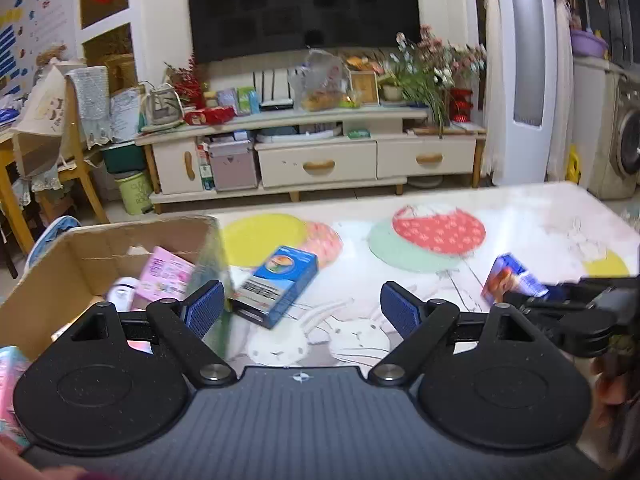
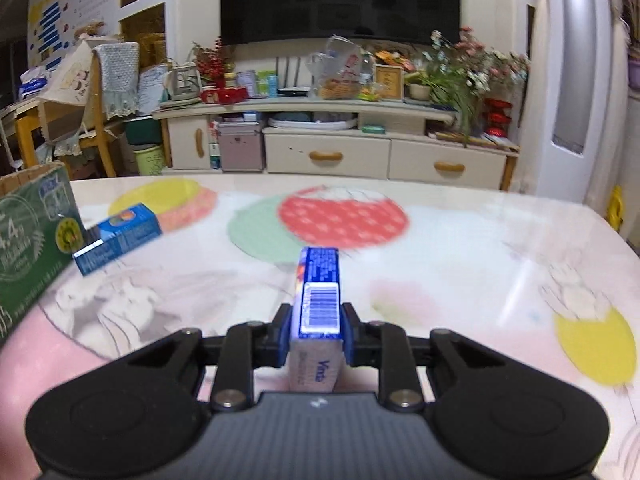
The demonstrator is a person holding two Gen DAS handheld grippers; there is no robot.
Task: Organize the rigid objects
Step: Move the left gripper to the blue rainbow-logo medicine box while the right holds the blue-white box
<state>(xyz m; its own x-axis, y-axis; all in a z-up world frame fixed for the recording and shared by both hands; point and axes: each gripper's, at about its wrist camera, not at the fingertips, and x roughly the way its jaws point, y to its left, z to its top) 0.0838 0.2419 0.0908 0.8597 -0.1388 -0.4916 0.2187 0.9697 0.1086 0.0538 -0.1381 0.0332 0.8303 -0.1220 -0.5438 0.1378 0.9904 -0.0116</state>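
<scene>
My right gripper (image 2: 316,334) is shut on a narrow blue carton (image 2: 319,296) with a barcode, held above the table; the same blue carton (image 1: 512,280) shows in the left wrist view with the right gripper (image 1: 560,300) clamped on it. My left gripper (image 1: 300,308) stands open with nothing between its pads, near the cardboard box (image 1: 76,268). A second blue box (image 1: 276,284) lies flat on the table beside the cardboard box, and the second blue box (image 2: 118,236) is at the left in the right wrist view. Pink packages (image 1: 166,276) lie inside the cardboard box.
The table (image 2: 460,248) has a patterned cover with coloured circles and rabbits. The cardboard box's green printed side (image 2: 28,248) stands at the left edge. Beyond the table are a TV cabinet (image 1: 320,160), a chair (image 1: 60,152) and a washing machine (image 1: 624,140).
</scene>
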